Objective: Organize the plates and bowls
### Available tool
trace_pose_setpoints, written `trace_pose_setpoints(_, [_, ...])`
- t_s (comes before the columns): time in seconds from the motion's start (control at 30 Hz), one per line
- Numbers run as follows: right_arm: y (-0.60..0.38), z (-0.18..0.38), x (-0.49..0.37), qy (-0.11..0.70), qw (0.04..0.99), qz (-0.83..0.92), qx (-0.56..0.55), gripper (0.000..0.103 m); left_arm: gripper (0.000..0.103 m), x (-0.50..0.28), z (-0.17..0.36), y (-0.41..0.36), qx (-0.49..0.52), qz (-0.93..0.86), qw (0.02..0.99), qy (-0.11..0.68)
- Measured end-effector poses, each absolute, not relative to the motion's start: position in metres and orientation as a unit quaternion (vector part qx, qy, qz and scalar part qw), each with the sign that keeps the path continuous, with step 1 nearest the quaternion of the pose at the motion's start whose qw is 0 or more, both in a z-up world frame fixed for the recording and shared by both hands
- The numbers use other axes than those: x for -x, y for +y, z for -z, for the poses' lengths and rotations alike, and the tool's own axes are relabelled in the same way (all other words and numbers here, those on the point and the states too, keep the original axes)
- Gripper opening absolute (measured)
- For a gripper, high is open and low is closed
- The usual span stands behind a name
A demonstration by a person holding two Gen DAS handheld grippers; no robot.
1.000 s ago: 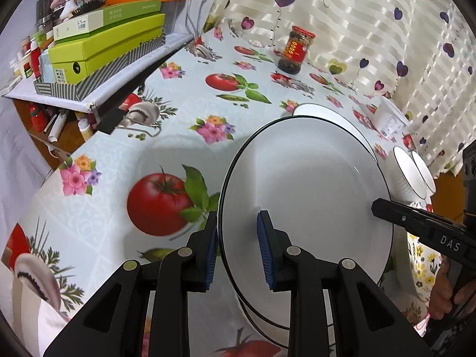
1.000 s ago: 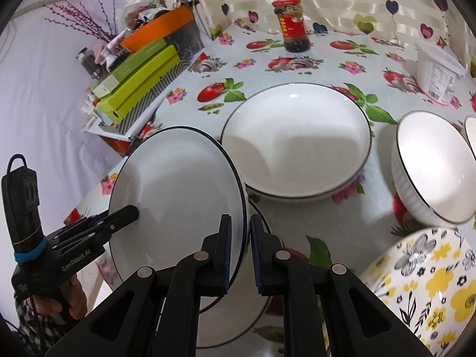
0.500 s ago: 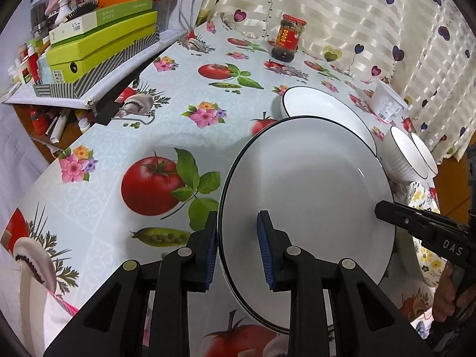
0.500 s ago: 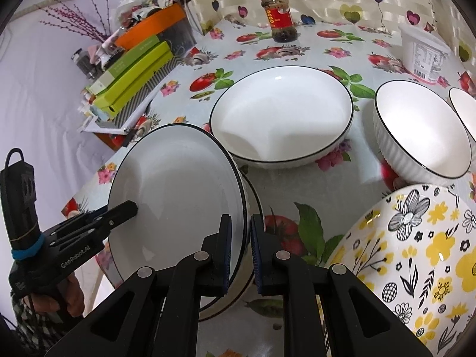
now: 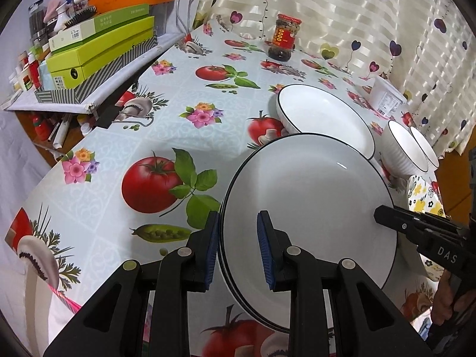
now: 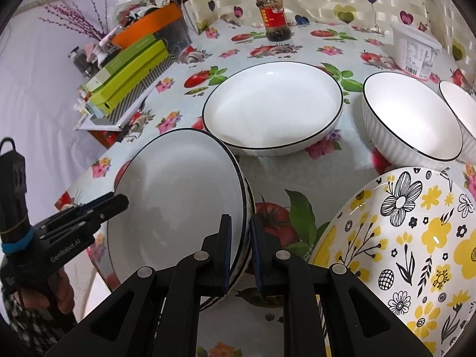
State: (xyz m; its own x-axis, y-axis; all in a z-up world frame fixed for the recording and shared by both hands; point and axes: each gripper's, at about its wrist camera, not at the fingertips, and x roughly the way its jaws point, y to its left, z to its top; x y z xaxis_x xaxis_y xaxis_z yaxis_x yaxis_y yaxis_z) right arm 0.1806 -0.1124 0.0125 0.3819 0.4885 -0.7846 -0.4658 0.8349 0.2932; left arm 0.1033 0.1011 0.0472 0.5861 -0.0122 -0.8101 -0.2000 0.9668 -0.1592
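Both grippers, left point(image 5: 238, 250) and right point(image 6: 240, 250), clamped on opposite rims of a white plate point(image 5: 309, 208) just above another plate point(image 6: 248, 208), near the table's point(image 5: 166, 125) front edge.

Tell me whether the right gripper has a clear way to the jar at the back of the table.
Probably not yet: the right gripper is shut on the plate, and the wide white dish lies between it and the jar.

Sauce jar point(image 5: 282, 41) by curtain point(image 5: 357, 15); white tub point(image 6: 416, 50); green boxes point(image 5: 101, 50) stacked.
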Motion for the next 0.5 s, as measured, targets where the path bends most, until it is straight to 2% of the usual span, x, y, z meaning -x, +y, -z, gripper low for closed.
trace_pose_setpoints(0.5, [-0.1077,-0.0098,-0.1751,0.463,0.842,-0.278,0.015,0.016,0.027,-0.1034,-0.0474,0.1001,0.12,-0.051,0.884,0.45])
